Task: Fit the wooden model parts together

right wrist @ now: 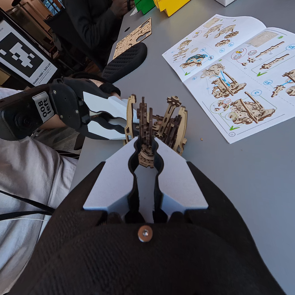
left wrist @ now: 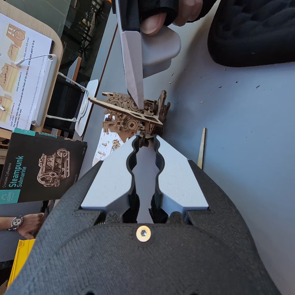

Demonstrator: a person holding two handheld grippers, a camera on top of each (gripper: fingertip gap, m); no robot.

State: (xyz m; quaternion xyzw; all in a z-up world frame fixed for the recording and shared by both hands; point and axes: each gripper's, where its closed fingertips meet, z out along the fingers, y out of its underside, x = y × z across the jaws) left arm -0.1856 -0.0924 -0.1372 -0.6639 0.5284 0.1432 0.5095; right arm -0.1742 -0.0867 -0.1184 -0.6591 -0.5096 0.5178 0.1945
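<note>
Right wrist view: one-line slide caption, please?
Right gripper clamps the brown laser-cut wooden gear model on the grey table, left gripper gripping its side, open instruction booklet beyond.

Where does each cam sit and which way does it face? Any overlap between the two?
Left wrist view: on the left tongs, looking along their fingers at the wooden model on the grey table; the right tongs and a gloved hand enter from the top.
Right wrist view: on the right tongs, looking down at the model and the open instruction booklet; the left tongs come in from the left, over a light-clothed torso.
Shared: model, table, each other's tongs.
</note>
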